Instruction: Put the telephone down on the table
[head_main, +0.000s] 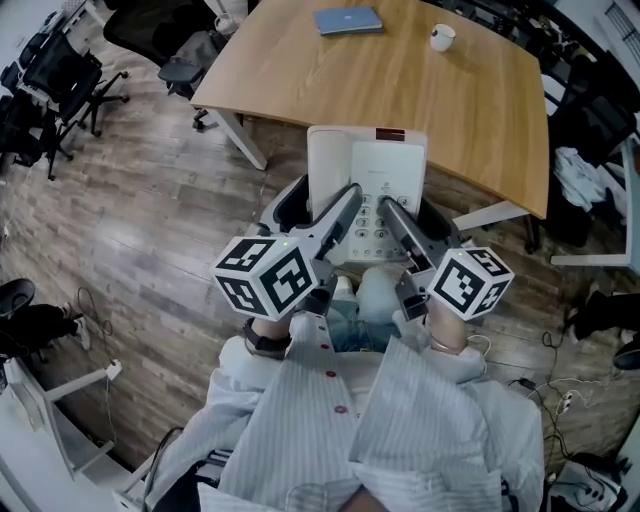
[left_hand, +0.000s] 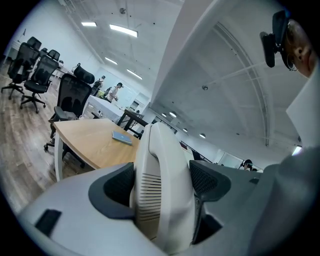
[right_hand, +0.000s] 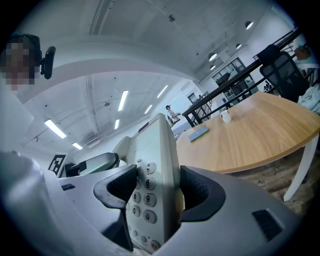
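Item: one white plastic desk telephone (head_main: 366, 175) with grey number keys and a handset lying in its left-hand cradle, being carried flat, keypad up, between two claws. The left claw (head_main: 318, 205) is clenching on the handset side, its dark ribbed pads pressing either flank of the white handset. The right claw (head_main: 420, 222) is clamping the keypad side, one pad lying across the number keys and the other bearing on the underside. The telephone is hanging in the air over the person's knees, clear of the floor; seen from above, its far end is overlapping the near edge of the light wooden counter (head_main: 480, 110) on white legs, and whether it is touching that edge cannot be told. Lying on the counter, well apart from the telephone: one flat blue book (head_main: 347, 20) and one small white cup (head_main: 442, 37). Standing on the wood-plank floor (head_main: 140, 230) to the left: several black wheeled office chairs (head_main: 62, 78).
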